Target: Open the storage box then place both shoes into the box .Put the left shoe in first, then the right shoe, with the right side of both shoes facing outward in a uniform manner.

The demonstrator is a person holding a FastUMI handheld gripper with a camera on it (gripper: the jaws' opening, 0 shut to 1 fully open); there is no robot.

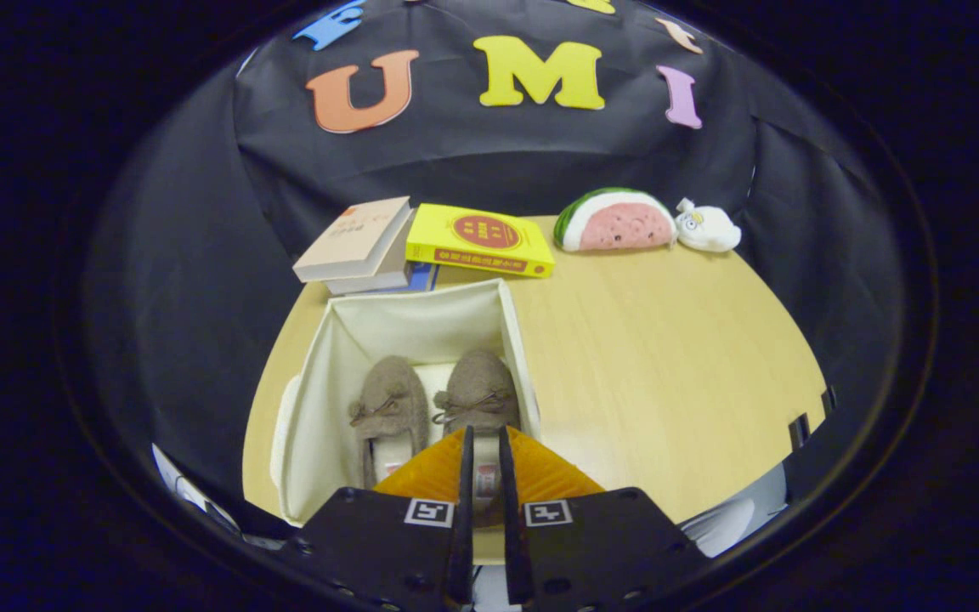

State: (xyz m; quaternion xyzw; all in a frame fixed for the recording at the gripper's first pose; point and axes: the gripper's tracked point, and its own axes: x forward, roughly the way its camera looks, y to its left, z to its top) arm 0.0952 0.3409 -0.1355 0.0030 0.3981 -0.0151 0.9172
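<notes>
A light wooden table (668, 357) carries everything, and the open cream storage box (319, 399) stands on it just ahead of the gripper (484, 467), whose fingers sit nearly closed with a narrow gap above the box's near edge. Beyond the box lie a stack of books (362, 246) and, touching it, a yellow book (481, 240). Further to the right of those, at the table's far edge, a watermelon-slice plush (617, 223) lies just beside a small white plush (708, 228).

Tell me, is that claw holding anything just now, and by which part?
It looks so: the claw seems closed on the back rim of the right-hand fuzzy brown slipper, which sits inside the open cream fabric box.
</notes>
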